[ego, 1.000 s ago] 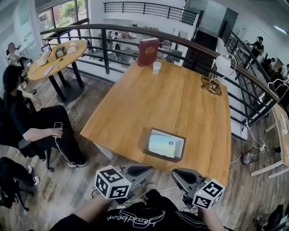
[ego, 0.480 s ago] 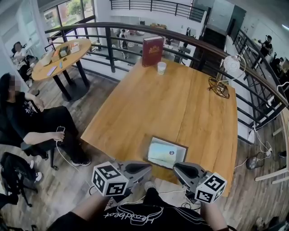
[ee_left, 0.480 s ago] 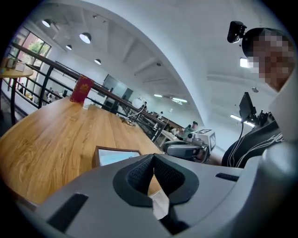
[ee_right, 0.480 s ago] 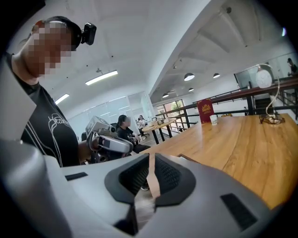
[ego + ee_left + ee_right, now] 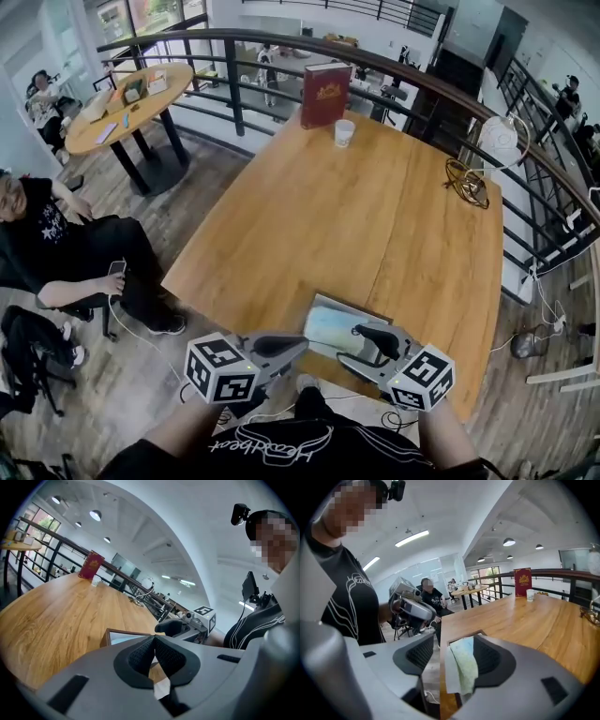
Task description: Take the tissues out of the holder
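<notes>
Since the earlier frame, both grippers have been brought forward to the near edge of the table (image 5: 309, 216), and the view has been shifted a little toward it. The jaws of the right gripper (image 5: 352, 345), which were closed before, have just been opening. They are now held well apart, and nothing is pressed between the pads. In the right gripper view, the tissues (image 5: 464, 663) are seen through the gap, lying behind the jaws and not gripped. The jaws of the left gripper (image 5: 298, 343) are held together at the tips, and nothing is caught between them.

The holder (image 5: 328, 300), a low wooden box, is placed at the near edge of the table, with the pale tissues lying flat inside it. The right gripper is held over the right part of the holder; whether it touches the rim cannot be told surely from the head view. The left gripper is held just beside the left corner of the holder.

Farther away, at the far edge of the table, a red book (image 5: 325, 94) is stood upright with a white cup (image 5: 344, 132) just beside it. A wire object (image 5: 466, 181) is seen near the right edge.
</notes>
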`<state>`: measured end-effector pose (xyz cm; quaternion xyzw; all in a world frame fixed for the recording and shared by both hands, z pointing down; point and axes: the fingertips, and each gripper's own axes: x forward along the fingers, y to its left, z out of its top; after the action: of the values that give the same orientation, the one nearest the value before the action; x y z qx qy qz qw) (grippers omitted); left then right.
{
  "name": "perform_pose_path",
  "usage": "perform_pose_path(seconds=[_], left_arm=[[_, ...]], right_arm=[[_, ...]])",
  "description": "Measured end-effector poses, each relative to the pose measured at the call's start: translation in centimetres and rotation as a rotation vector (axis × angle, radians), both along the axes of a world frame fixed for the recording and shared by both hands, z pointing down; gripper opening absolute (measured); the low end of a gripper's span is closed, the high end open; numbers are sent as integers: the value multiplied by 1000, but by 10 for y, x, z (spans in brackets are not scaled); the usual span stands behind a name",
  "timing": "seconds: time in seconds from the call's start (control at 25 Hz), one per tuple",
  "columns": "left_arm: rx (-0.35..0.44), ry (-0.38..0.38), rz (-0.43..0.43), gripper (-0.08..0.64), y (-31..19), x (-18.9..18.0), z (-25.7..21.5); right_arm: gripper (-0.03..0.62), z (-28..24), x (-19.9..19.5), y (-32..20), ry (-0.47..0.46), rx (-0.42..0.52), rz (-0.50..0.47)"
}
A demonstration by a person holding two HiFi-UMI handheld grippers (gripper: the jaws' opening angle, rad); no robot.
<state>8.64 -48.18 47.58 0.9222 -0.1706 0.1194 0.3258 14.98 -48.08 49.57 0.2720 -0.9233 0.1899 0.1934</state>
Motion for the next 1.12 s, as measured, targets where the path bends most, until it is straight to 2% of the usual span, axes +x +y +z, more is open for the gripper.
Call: perform_pose_path(seconds=[0.16,0.32,0.4,0.72,0.8,0.96,1.12], left_arm=[[-10,7,-16,12,-11,-3,2],[-17,-1,-44,13,-19,-10,8],[-23,-10,-53,13,-21,-15,13],[-28,-34,-113,12,-32,-42,24],[-27,-38,-129,13,-33,-48,25],[-60,16,-155,12,-30,-59,23],[-54,10,-187,12,-26,-73,24]], right_arm=[[311,23,-4,-14,143,-11,-80],[324,54,-7,-21,384,27,-215],[324,66,-8,-24,458,21,-260],[324,93,-17,-36,568,-48,-383],[324,99,-17,-40,596,-66,-393],[322,109,-18,-40,658,-94,-396],[320,120,-20,-41,694,-116,-400]])
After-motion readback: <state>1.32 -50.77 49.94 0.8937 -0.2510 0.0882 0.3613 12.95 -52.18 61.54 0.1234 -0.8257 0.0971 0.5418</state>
